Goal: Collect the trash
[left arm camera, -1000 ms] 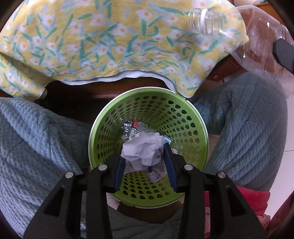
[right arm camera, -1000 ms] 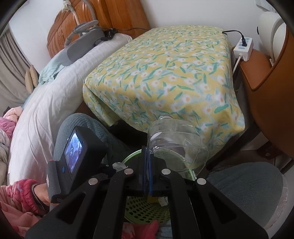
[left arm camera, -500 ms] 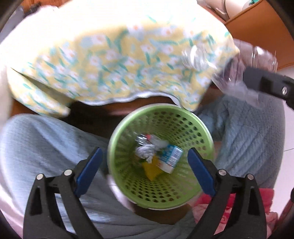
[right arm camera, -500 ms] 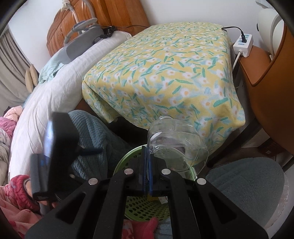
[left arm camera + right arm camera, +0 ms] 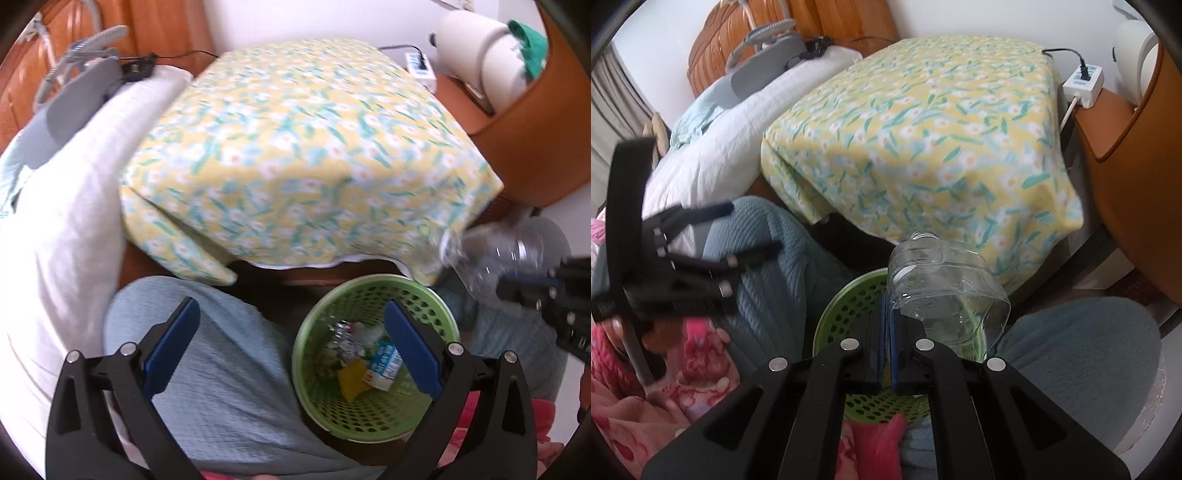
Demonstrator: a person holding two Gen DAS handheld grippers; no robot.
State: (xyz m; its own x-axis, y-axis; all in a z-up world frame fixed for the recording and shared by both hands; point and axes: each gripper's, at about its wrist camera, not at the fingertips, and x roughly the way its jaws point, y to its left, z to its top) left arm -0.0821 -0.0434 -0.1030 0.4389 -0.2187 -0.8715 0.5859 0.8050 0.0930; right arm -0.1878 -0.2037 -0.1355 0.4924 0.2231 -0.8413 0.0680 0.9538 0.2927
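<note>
A green perforated basket [image 5: 441,321] stands on the floor between the person's knees, holding a crumpled paper ball [image 5: 345,341], a small carton [image 5: 386,363] and a yellow scrap [image 5: 352,380]. My left gripper [image 5: 291,352] is open and empty, raised left of the basket; it shows blurred in the right wrist view [image 5: 701,251]. My right gripper [image 5: 886,332] is shut on the edge of a clear plastic bottle [image 5: 942,291], held above the basket rim [image 5: 834,306]. The bottle also shows at the right in the left wrist view [image 5: 513,254].
A bed with a yellow floral blanket [image 5: 303,155] fills the view behind the basket, with a white quilt [image 5: 74,192] to its left. An orange-brown nightstand [image 5: 1134,155] with a power strip [image 5: 1084,83] stands at the right. Grey-blue trouser legs [image 5: 221,376] flank the basket.
My left gripper opened and let the crumpled paper drop into the basket, then pulled up and to the left. My right gripper holds the bottle in about the same place.
</note>
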